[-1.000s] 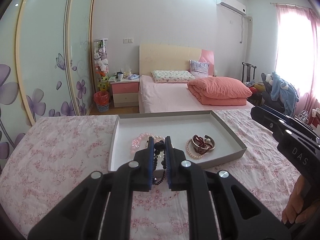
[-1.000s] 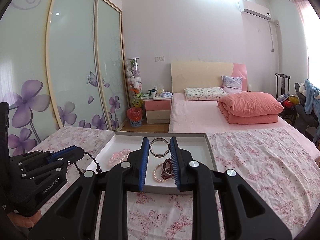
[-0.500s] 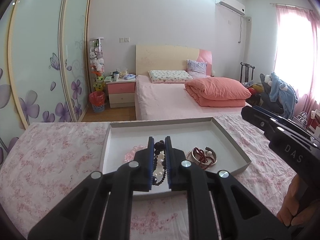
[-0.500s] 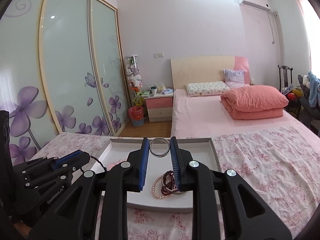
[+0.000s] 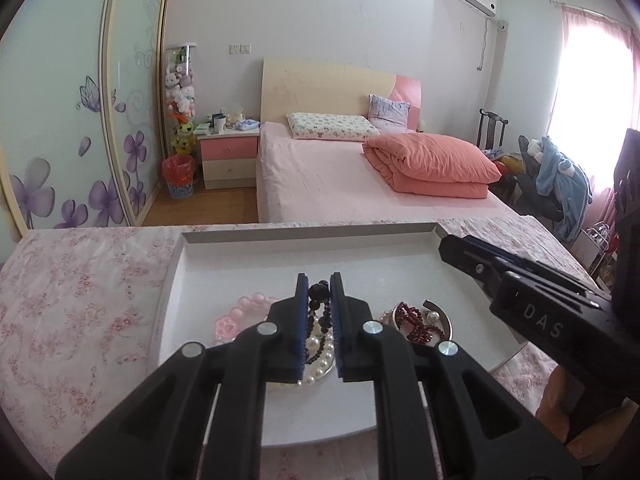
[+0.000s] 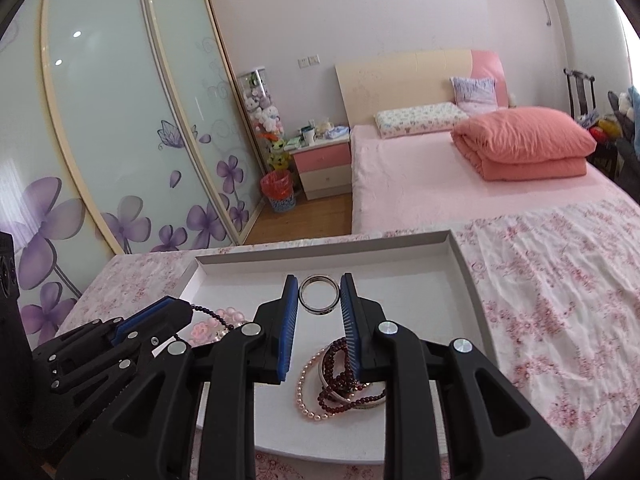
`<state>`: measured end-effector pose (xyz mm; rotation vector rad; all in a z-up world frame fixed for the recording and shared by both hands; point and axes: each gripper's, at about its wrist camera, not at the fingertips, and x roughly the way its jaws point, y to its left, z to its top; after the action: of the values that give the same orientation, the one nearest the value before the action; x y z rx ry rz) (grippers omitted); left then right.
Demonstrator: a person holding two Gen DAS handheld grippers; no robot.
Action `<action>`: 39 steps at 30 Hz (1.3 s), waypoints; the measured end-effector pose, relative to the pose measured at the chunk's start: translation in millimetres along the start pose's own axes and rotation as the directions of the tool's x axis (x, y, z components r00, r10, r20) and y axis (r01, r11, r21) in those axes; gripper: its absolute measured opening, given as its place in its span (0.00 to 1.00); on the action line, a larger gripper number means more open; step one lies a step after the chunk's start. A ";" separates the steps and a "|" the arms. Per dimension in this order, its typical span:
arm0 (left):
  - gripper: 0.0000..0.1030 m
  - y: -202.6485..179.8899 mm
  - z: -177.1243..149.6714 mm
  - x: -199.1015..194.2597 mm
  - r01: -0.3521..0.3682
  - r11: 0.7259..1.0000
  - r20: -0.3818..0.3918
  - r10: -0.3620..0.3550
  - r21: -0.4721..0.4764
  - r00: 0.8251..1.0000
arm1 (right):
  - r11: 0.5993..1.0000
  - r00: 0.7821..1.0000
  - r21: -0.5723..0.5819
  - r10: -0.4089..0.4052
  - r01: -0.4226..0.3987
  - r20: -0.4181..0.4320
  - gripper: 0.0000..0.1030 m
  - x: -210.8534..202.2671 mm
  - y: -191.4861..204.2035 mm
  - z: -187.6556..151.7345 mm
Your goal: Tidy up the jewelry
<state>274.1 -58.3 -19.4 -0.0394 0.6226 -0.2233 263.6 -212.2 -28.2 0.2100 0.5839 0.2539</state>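
Observation:
A white tray (image 5: 304, 236) with a grey rim lies on the floral cloth. My left gripper (image 5: 319, 280) is shut on a strand of black beads (image 5: 319, 292), which hangs above a pearl bracelet (image 5: 320, 356) in the tray. A pink bracelet (image 5: 240, 316) lies to the left, and dark red beads (image 5: 416, 320) with a silver cuff (image 5: 442, 316) to the right. My right gripper (image 6: 319, 284) is shut on a silver bangle (image 6: 318, 311), held over the tray (image 6: 328, 246) beyond a pile of pink pearls (image 6: 304, 392) and red beads (image 6: 340, 384).
The floral cloth (image 6: 560, 300) covers the table around the tray. Beyond it stand a pink bed (image 5: 340, 176) with a salmon duvet, a nightstand (image 5: 228, 160), a red bin and wardrobe doors (image 6: 120, 120) on the left. A hand (image 5: 554, 408) grips the right tool.
Both grippers have moved forward and down over the tray, which now looms larger. The black beads and the silver bangle stayed in their grips.

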 end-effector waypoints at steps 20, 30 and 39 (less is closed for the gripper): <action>0.40 54.0 -1.1 -64.4 -0.080 0.989 0.058 0.088 -0.124 0.994 | 1.000 0.998 0.012 -0.020 0.019 0.059 0.57 -63.3 1.3 -7.8; 0.74 61.1 -29.1 -131.5 -0.150 0.982 0.103 0.162 -0.117 0.981 | 0.994 0.992 -0.061 -0.083 0.089 0.097 0.88 -114.3 23.7 -31.0; 0.96 44.0 -56.7 -182.6 -0.192 0.980 0.161 0.199 -0.059 0.967 | 0.982 0.985 -0.130 -0.123 0.139 0.123 0.98 -146.7 44.0 -56.5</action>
<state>105.6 26.3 34.7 -0.0369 0.4615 -0.0147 105.8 -206.7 13.0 0.0511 0.4622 0.1526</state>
